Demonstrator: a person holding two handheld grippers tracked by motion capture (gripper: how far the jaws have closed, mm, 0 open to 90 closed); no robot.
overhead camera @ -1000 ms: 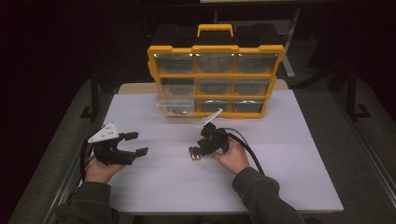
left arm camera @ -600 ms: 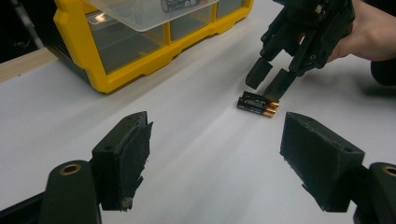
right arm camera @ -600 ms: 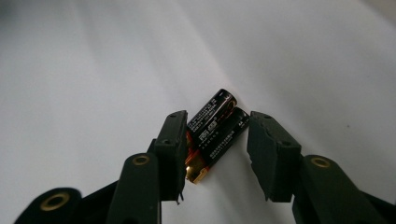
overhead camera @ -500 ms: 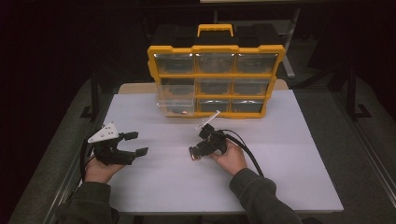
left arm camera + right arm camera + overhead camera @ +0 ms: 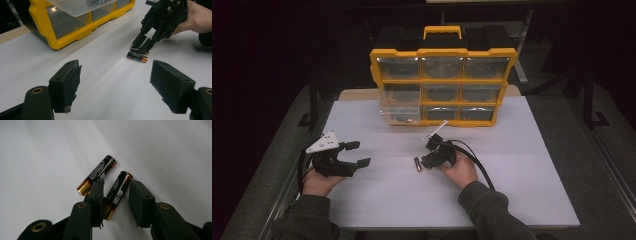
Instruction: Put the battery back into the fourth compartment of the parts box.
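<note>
A white worktop (image 5: 512,190) spreads across the middle of the high view, bare over most of its near half, and a strip of pale wood (image 5: 357,94) shows along its far edge just left of the yellow organiser (image 5: 442,52) standing at the back. Grey floor (image 5: 597,165) lies on both sides of the worktop, with a black upright post on the left (image 5: 313,100) and another on the right (image 5: 588,95). Beyond them the room is too dark to make out.
</note>
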